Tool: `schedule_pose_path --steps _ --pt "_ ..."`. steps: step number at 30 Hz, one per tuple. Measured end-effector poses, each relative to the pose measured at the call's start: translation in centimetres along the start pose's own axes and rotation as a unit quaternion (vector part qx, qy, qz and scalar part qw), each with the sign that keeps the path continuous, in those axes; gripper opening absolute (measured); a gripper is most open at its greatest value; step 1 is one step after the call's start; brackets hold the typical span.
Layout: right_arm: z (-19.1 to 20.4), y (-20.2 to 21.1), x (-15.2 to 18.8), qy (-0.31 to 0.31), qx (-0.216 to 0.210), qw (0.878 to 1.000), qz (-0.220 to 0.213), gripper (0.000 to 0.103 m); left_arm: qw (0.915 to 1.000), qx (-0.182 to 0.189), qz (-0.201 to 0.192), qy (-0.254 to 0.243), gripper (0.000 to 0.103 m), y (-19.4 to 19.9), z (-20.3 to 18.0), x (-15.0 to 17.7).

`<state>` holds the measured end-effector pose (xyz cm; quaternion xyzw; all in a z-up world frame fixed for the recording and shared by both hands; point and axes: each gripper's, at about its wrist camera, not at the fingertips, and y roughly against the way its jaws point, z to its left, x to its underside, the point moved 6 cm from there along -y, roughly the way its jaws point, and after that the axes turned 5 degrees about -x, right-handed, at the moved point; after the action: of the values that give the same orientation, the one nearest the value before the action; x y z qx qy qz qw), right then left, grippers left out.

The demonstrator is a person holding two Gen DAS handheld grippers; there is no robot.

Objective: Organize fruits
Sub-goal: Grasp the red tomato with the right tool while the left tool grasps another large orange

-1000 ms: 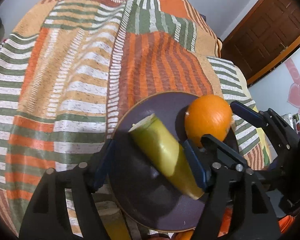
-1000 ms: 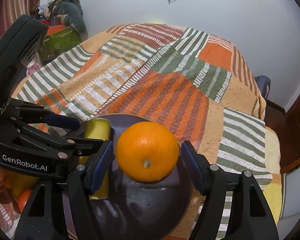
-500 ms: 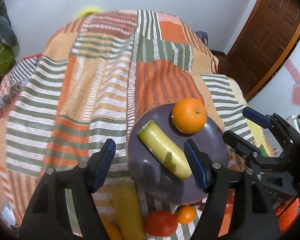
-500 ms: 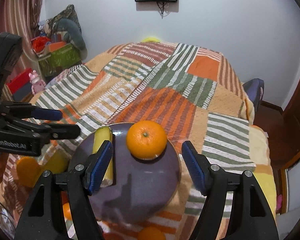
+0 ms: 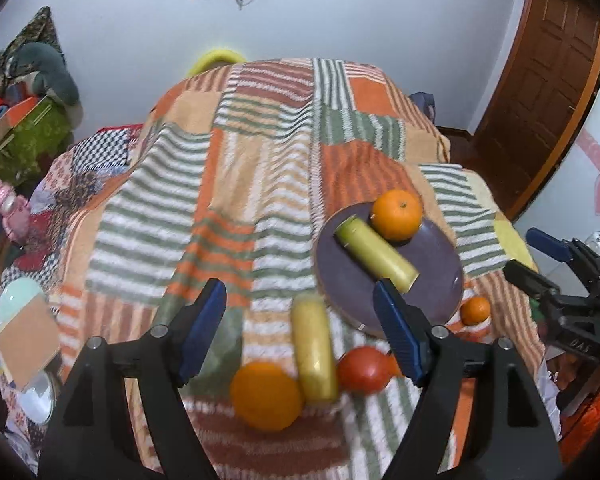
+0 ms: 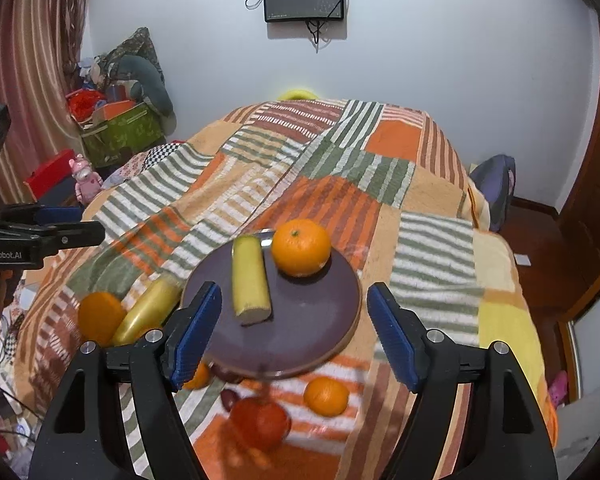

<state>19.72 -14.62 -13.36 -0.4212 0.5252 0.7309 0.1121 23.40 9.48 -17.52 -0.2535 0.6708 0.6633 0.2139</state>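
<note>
Both grippers, left (image 5: 300, 324) and right (image 6: 294, 328), are hanging released and empty above the bed. The plate (image 6: 320, 340) is carrying an orange (image 6: 301, 247) and a yellow-green cylinder fruit (image 6: 250, 280). Loose fruit is lying beside the plate: a round, firm orange (image 5: 266, 396), likely to roll, best gripped across its middle; a red fruit (image 5: 362, 370), blurred and unidentifiable.

Orange (image 6: 301, 247) and yellow-green cylinder fruit (image 6: 250, 280) lie side by side on purple plate (image 6: 300, 332)
</note>
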Motion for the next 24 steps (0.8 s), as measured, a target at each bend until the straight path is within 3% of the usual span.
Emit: schedule_pose_path --steps 7,16,24 --pt "1.0 -0.4 2.7 -0.01 -0.001 1.0 0.028 0.074 0.9991 0.002 0.036 0.022 0.076 -0.7 2.6 4.0" --pt "1.4 -1.9 7.8 -0.025 -0.003 0.995 0.094 0.074 0.9959 0.005 0.087 0.022 0.076 -3.4 3.3 9.0" --pt "1.8 -3.4 9.7 -0.028 -0.019 0.991 0.126 0.073 0.9948 0.011 0.1 0.017 0.076 -5.2 2.6 9.7"
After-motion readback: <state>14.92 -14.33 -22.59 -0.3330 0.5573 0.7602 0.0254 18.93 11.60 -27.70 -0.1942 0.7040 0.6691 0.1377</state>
